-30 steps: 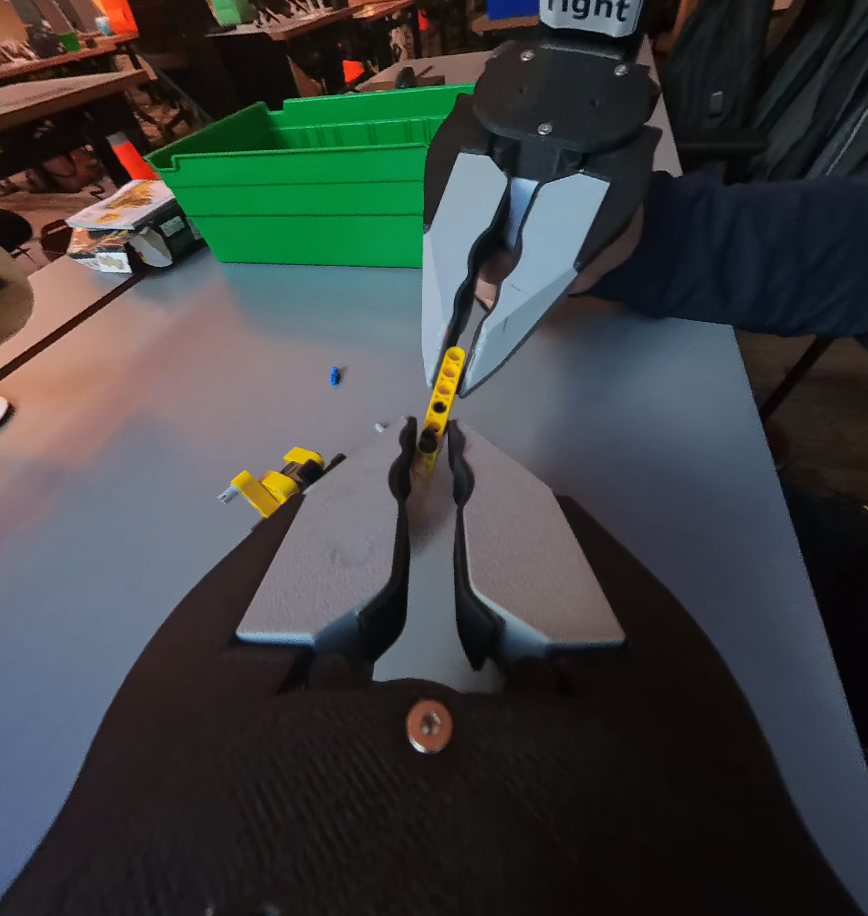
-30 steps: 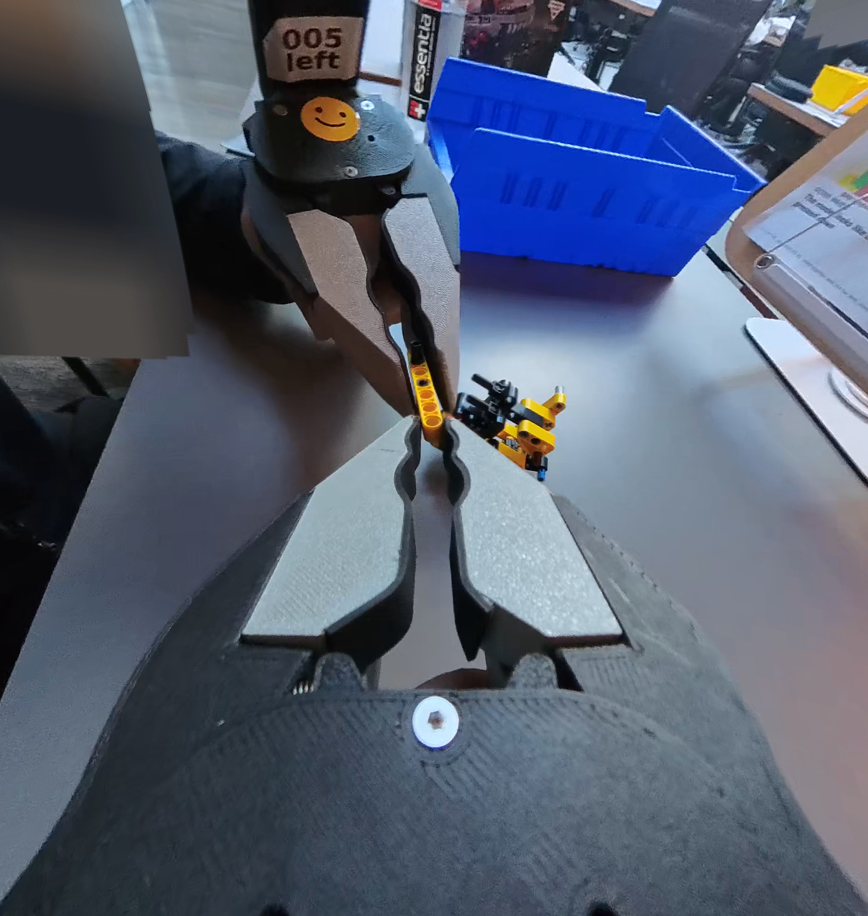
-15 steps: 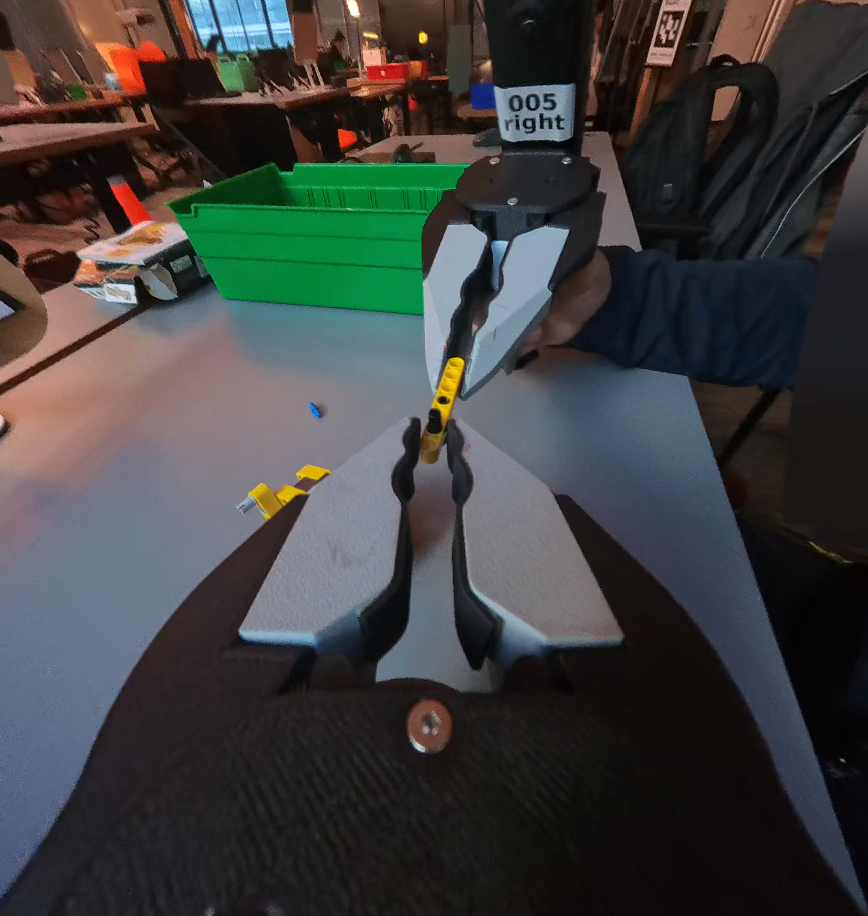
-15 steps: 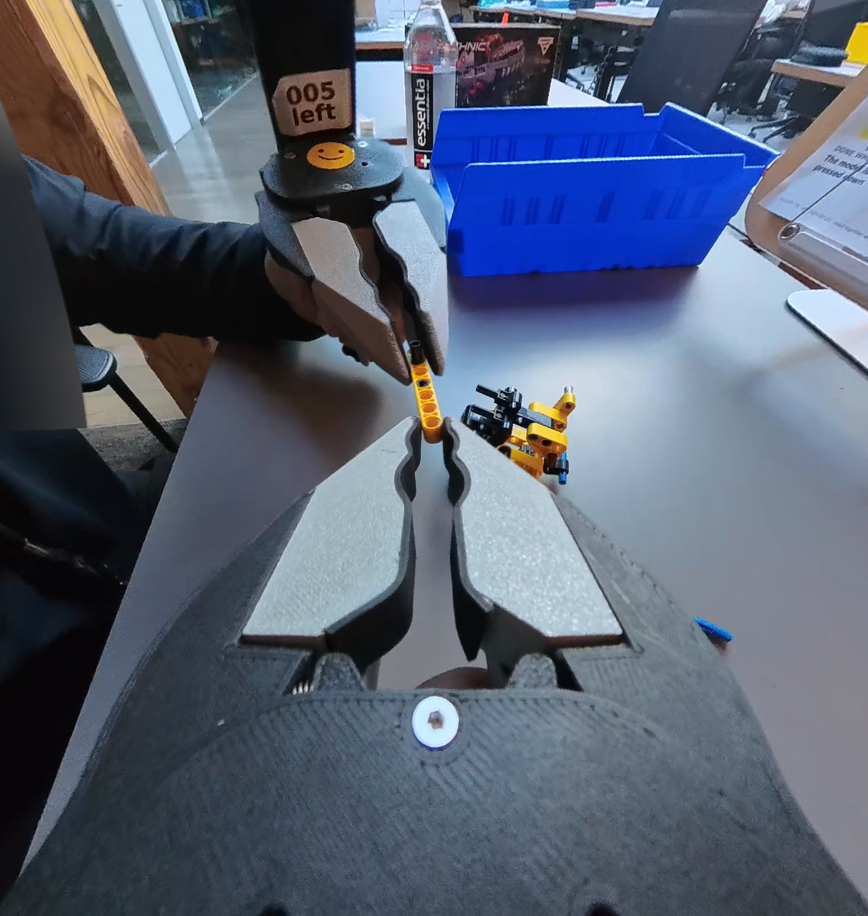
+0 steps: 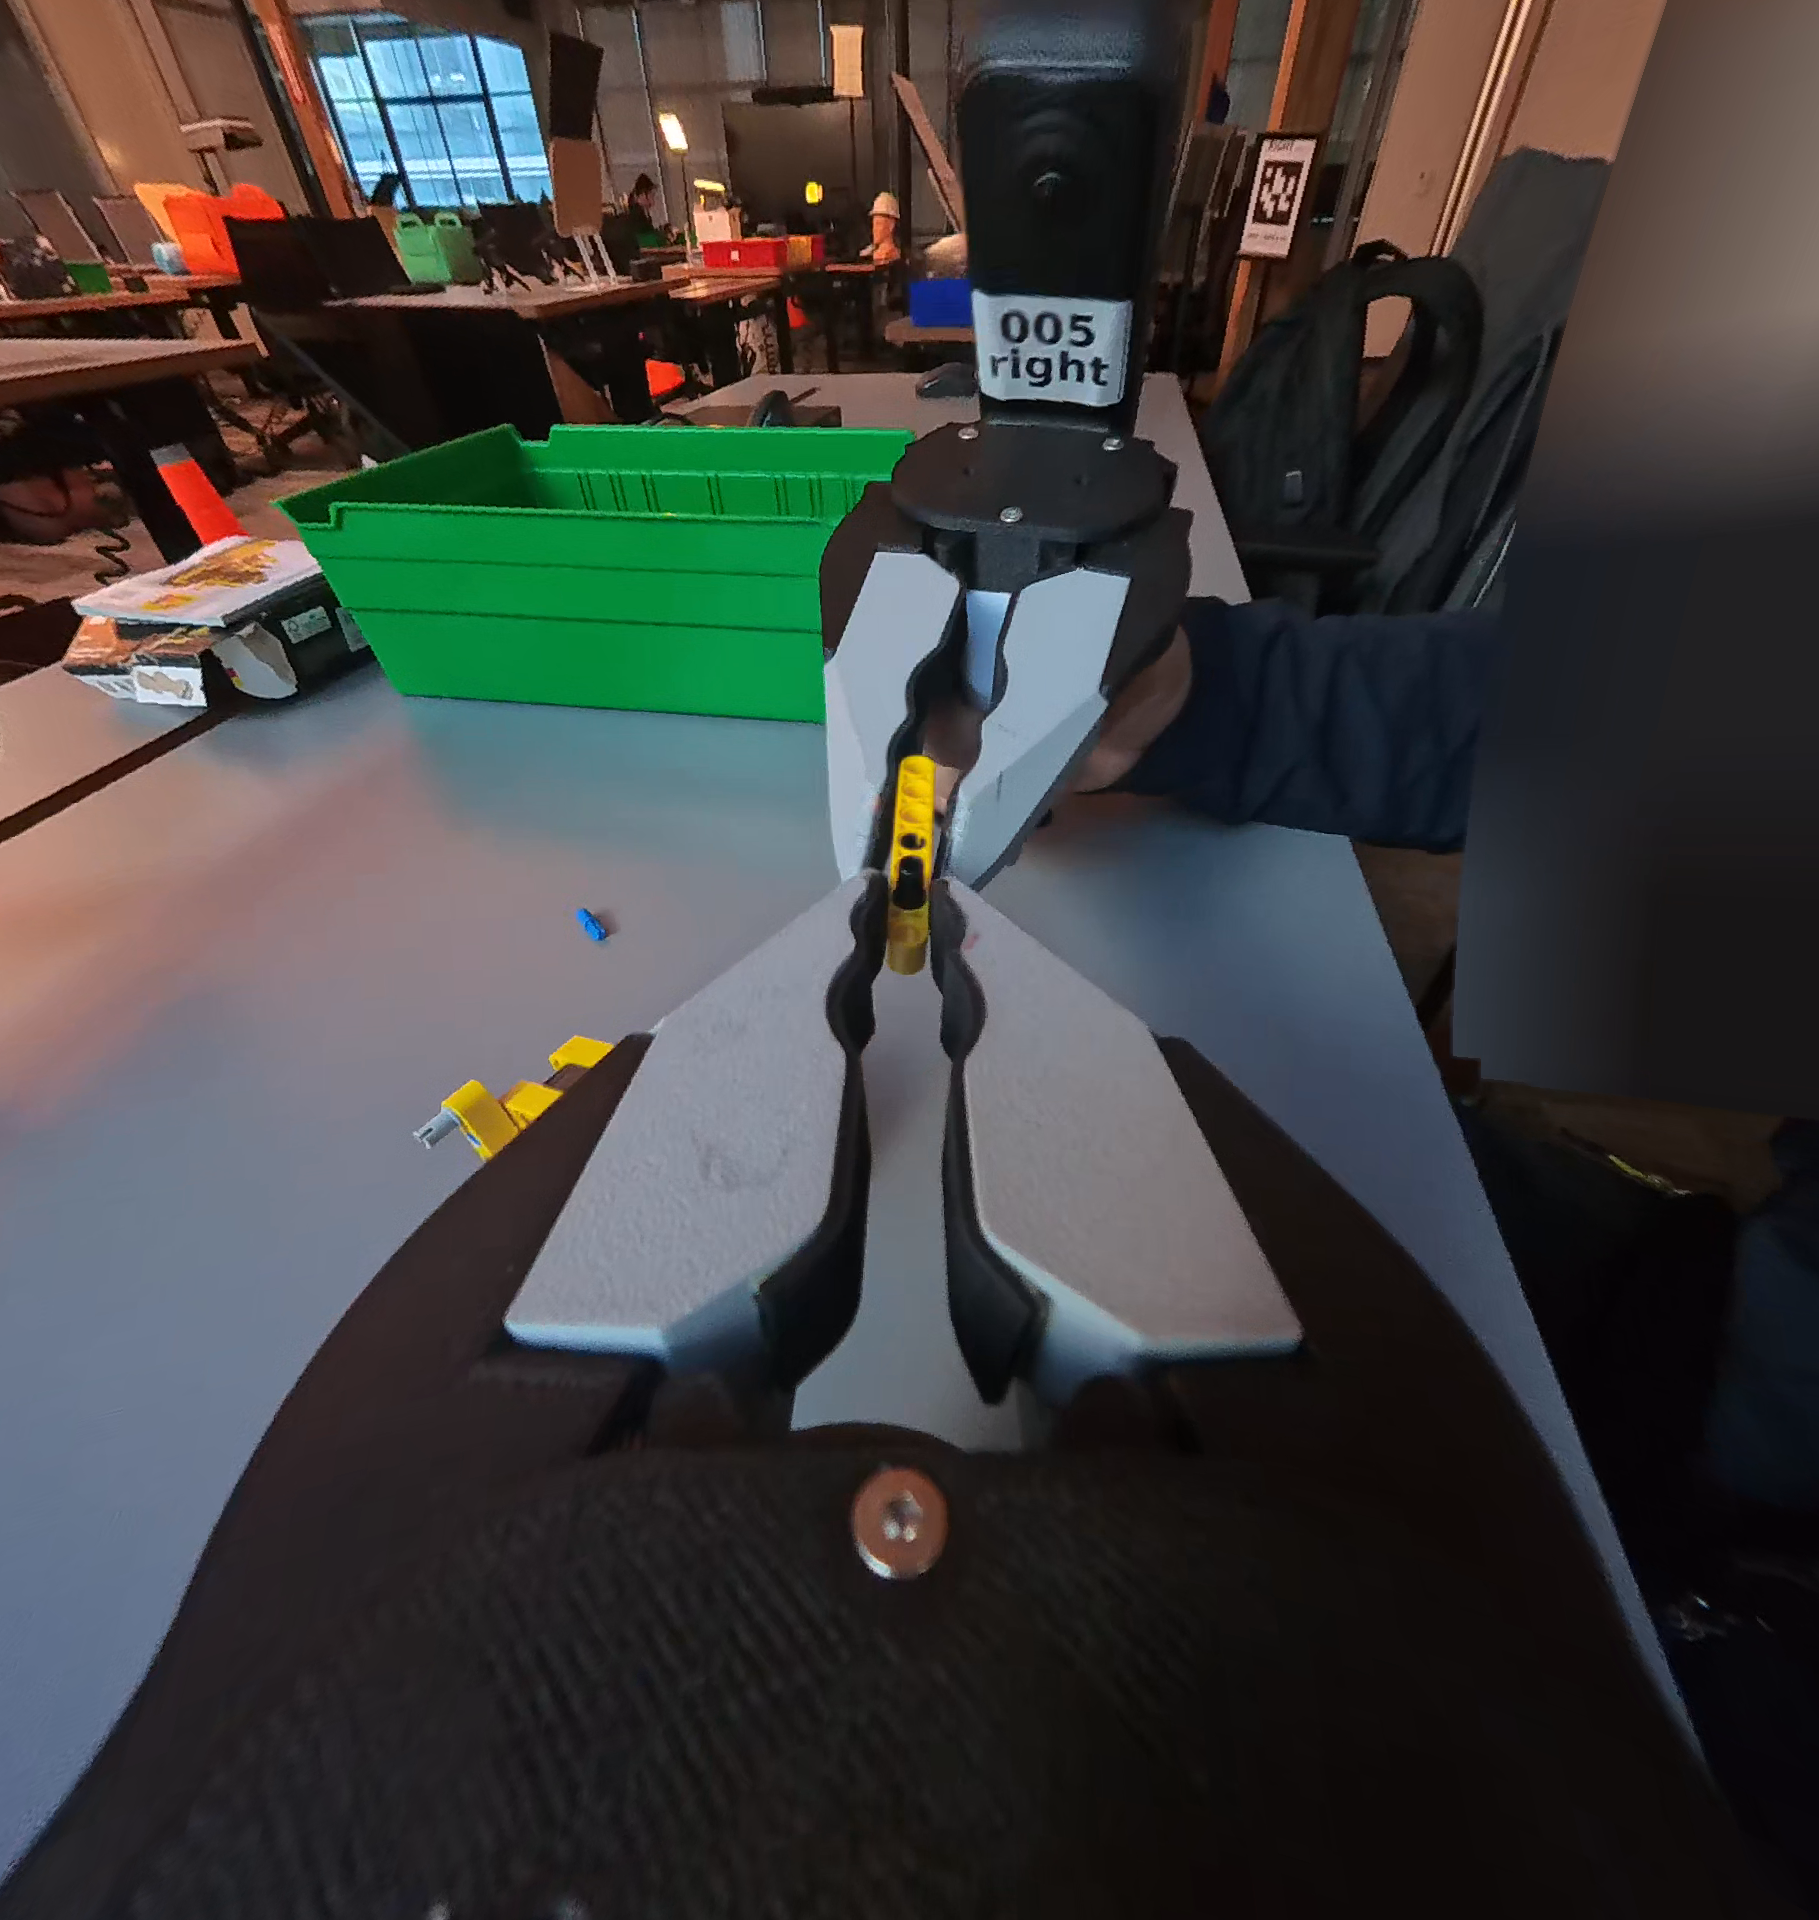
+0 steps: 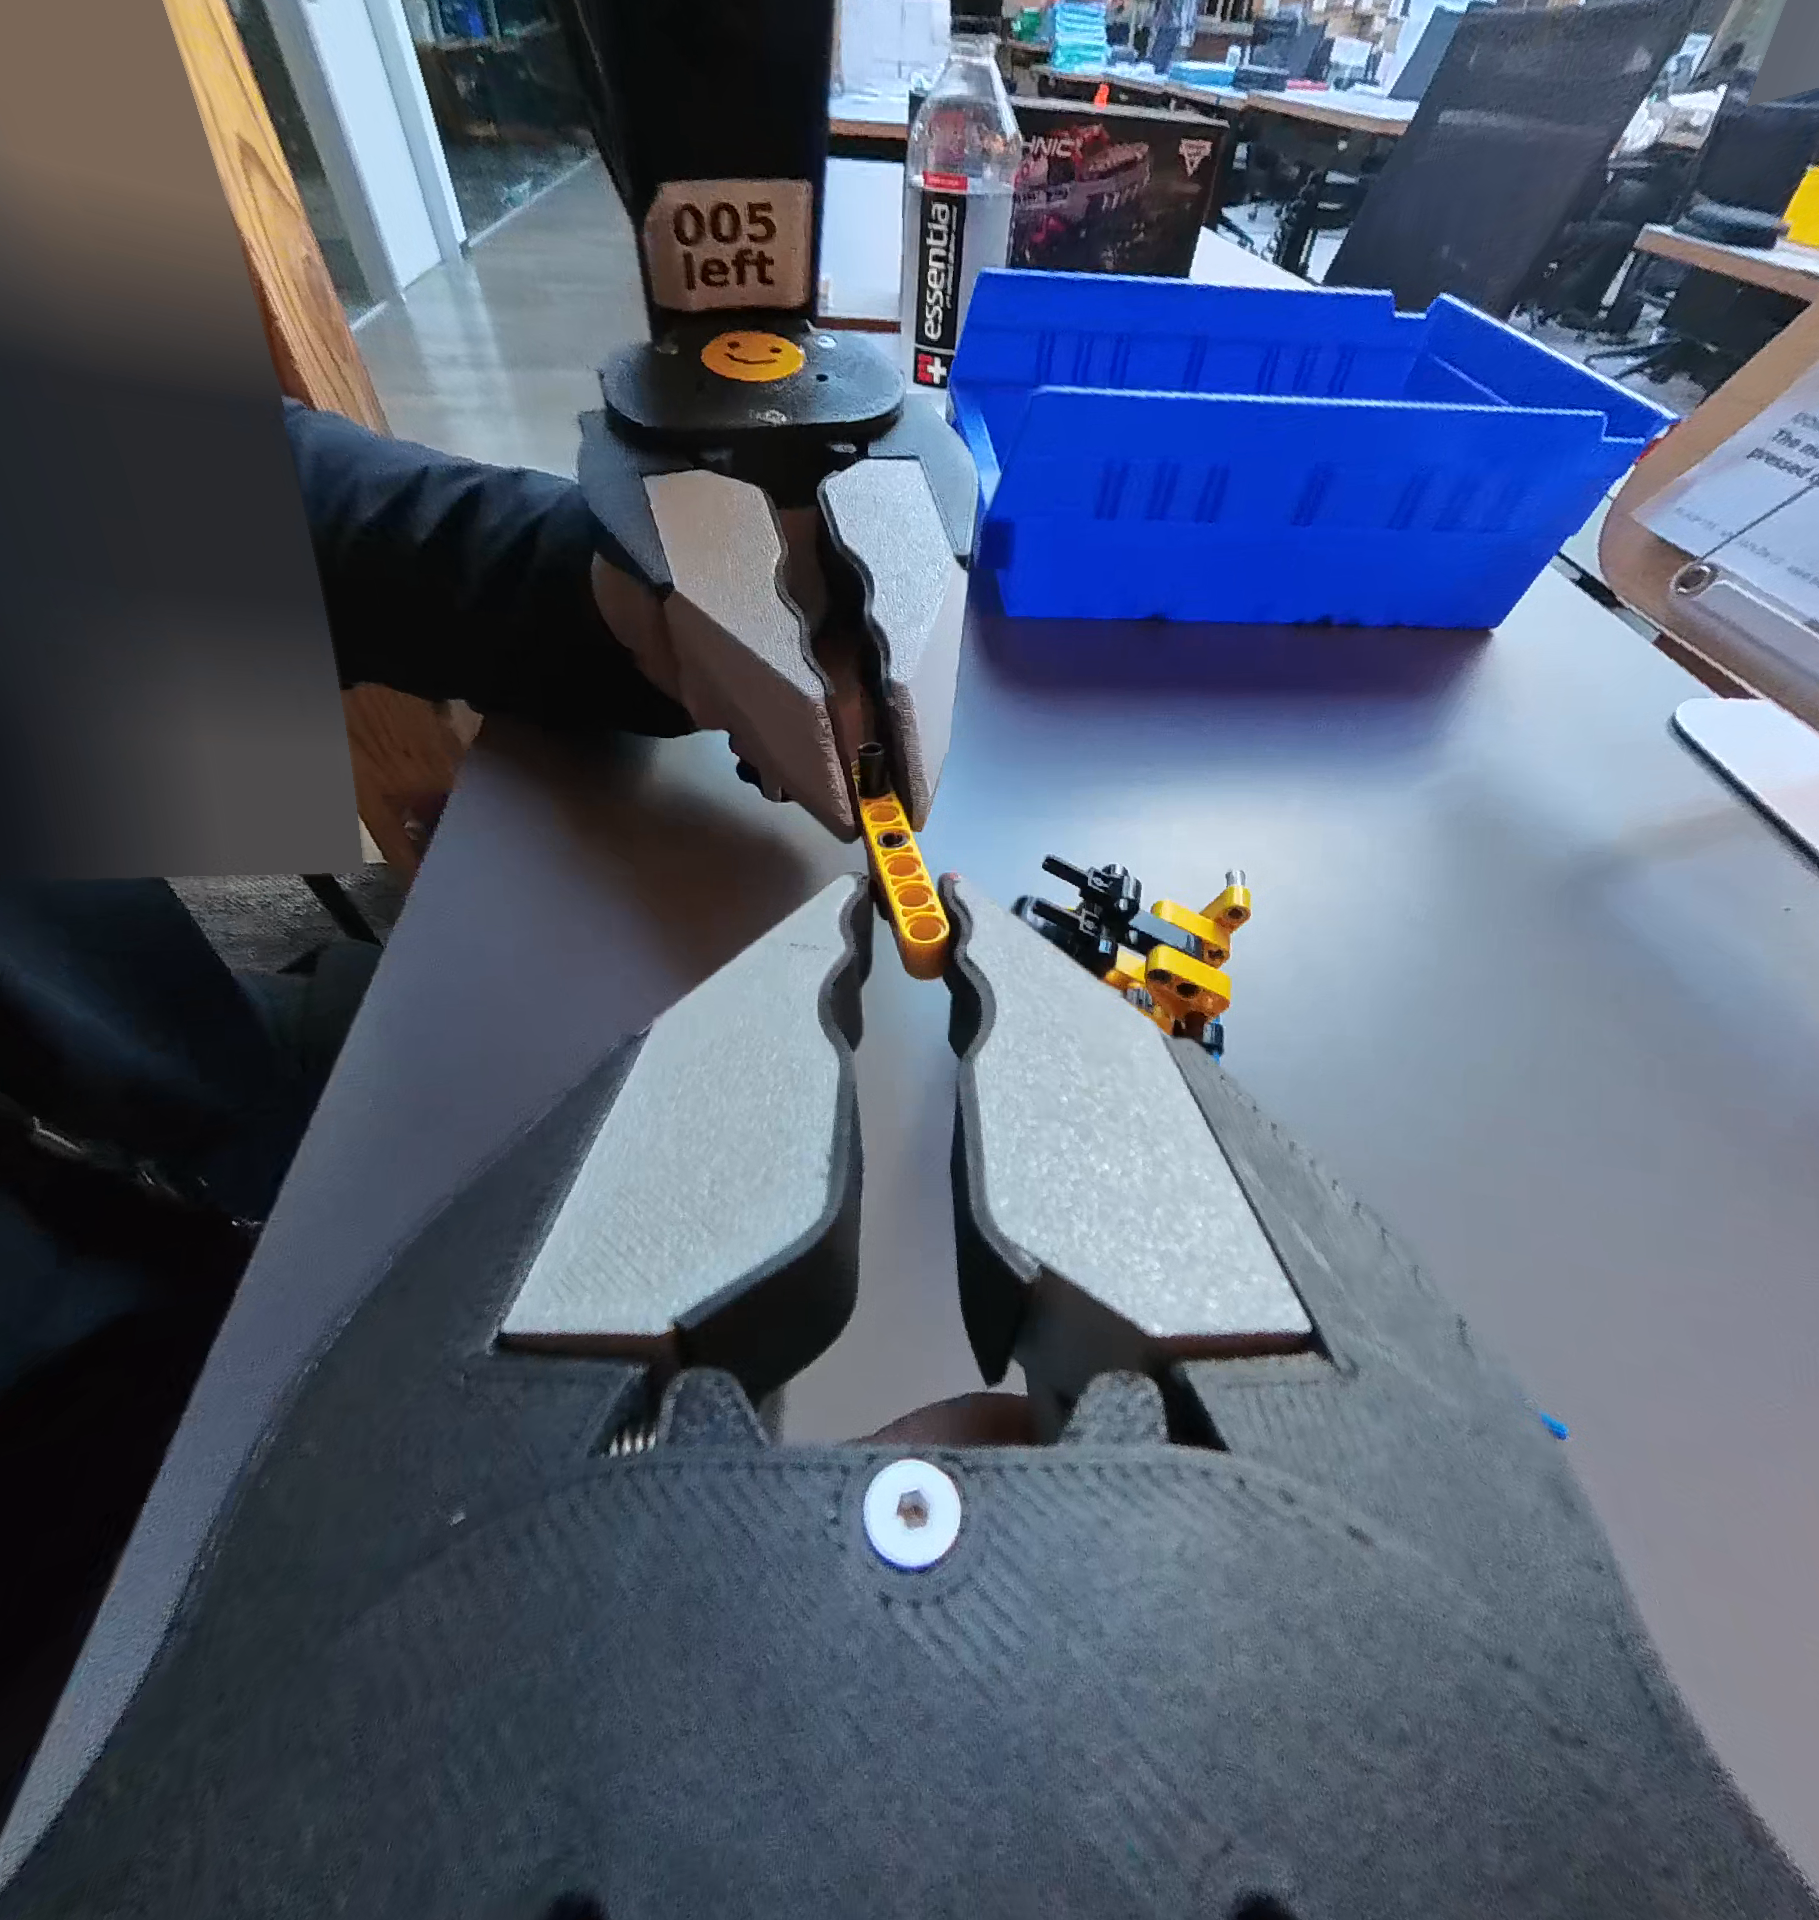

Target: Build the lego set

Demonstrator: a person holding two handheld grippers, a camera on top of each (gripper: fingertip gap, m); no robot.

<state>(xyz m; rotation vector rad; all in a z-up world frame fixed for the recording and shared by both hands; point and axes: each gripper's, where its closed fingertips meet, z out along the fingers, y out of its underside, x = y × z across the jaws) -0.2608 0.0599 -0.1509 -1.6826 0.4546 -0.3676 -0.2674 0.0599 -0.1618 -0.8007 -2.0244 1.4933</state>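
Step in hand: I hold one yellow beam [image 5: 907, 871] between both tools above the table [image 5: 261, 935]; I judge this a handover or a pin fitting, not a placing step
Left gripper [image 5: 906, 914]: my fingers are closed on one end of the beam, the end that carries a black pin [image 6: 871, 762]
Right gripper [image 6: 907, 914]: my fingertips pinch the opposite end of the beam; the holes between the two grips are bare
Beam position: it bridges my two sets of fingertips, tilted, clear of the table
Part-built model [image 6: 1154, 951]: yellow and black, on the table just right of my right fingers, apart from the beam
Blue pin [image 5: 590, 924]: loose on the table, left of my left fingertips, well apart
Bins: green bin [image 5: 593, 582] beyond my left fingers; blue bin [image 6: 1279, 499] beyond my right fingers
Next move, my judgement: one grip must let go while the other holds firm, then the beam goes to the model with holes lined up
Caution: whether the black pin is fully seated I cannot tell; a twist at release could tip the beam
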